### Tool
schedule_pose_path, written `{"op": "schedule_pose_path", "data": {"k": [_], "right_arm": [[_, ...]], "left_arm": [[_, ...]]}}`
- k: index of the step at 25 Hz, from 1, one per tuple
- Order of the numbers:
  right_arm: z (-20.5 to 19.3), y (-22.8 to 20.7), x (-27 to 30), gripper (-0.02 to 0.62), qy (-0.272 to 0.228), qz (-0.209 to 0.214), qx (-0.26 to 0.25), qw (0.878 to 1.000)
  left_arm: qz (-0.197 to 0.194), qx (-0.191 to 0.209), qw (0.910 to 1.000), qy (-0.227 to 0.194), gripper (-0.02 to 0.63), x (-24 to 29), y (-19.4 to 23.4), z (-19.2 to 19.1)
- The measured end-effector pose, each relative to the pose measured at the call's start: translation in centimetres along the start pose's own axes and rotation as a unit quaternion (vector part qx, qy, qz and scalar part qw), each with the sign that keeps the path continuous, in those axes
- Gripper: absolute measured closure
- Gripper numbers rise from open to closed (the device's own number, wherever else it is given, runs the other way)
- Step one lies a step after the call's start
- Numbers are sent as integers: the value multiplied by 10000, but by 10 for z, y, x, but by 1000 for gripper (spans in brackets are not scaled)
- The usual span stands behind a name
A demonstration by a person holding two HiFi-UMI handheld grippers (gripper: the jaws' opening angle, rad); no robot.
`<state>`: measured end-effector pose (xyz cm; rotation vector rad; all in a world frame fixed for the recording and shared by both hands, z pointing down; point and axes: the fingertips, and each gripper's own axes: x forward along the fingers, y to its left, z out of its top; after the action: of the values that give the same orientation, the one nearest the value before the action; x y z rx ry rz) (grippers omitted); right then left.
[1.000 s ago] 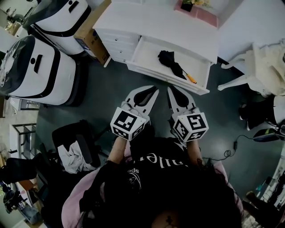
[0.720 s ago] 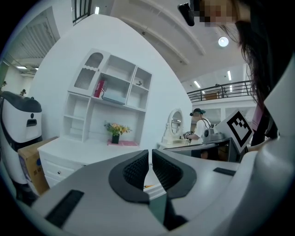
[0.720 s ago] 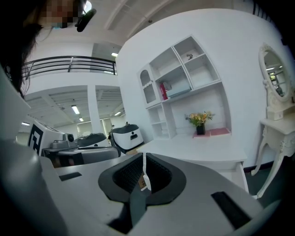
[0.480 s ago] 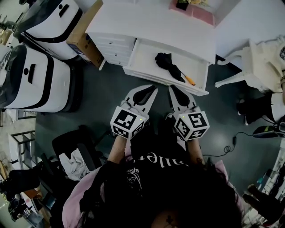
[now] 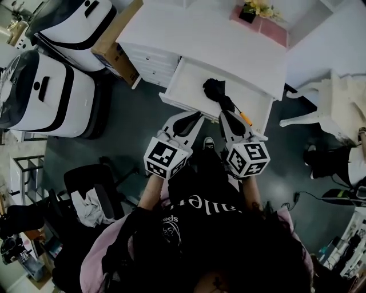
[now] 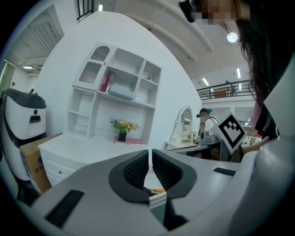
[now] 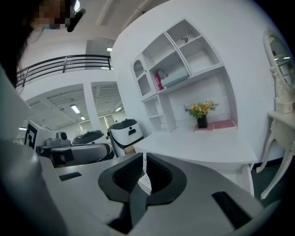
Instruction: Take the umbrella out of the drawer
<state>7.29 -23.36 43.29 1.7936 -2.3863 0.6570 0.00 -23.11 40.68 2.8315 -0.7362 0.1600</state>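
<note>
A black folded umbrella point(image 5: 218, 90) with an orange handle tip point(image 5: 246, 119) lies in the open white drawer point(image 5: 171, 98) of the desk. Both grippers are held side by side just in front of the drawer. My left gripper point(image 5: 196, 114) is shut and empty, its tips at the drawer's front edge, left of the umbrella. My right gripper point(image 5: 225, 113) is also shut and empty, its tips over the front edge, close to the umbrella's handle end. In the left gripper view the jaws point(image 6: 150, 154) stand together, with a bit of orange handle point(image 6: 159, 190) showing beneath them. The right gripper point(image 7: 144, 156) faces the desk top.
Two big white machines point(image 5: 46, 94) and a cardboard box point(image 5: 114, 51) stand left of the desk point(image 5: 229, 40). A flower pot point(image 5: 251, 10) and a shelf unit point(image 6: 115, 83) are at the desk's back. A white chair point(image 5: 331, 103) is at the right, a dark chair with cloth point(image 5: 91, 194) lower left.
Both grippers have come forward to the drawer, still shut; their tips now reach its front edge, and the umbrella lies closer to the right gripper.
</note>
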Motion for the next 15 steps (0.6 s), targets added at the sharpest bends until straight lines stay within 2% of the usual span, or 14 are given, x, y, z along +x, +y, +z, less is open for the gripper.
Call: {"op": "schedule_pose_path", "data": {"k": [7, 15], "right_arm": [[1, -64, 31, 545, 386, 137, 22, 9992], [-35, -125, 60, 545, 1107, 190, -264, 9933]], "left_arm": [[289, -197, 9994, 76, 574, 57, 12, 2], [595, -294, 9974, 287, 574, 92, 23, -6]]}}
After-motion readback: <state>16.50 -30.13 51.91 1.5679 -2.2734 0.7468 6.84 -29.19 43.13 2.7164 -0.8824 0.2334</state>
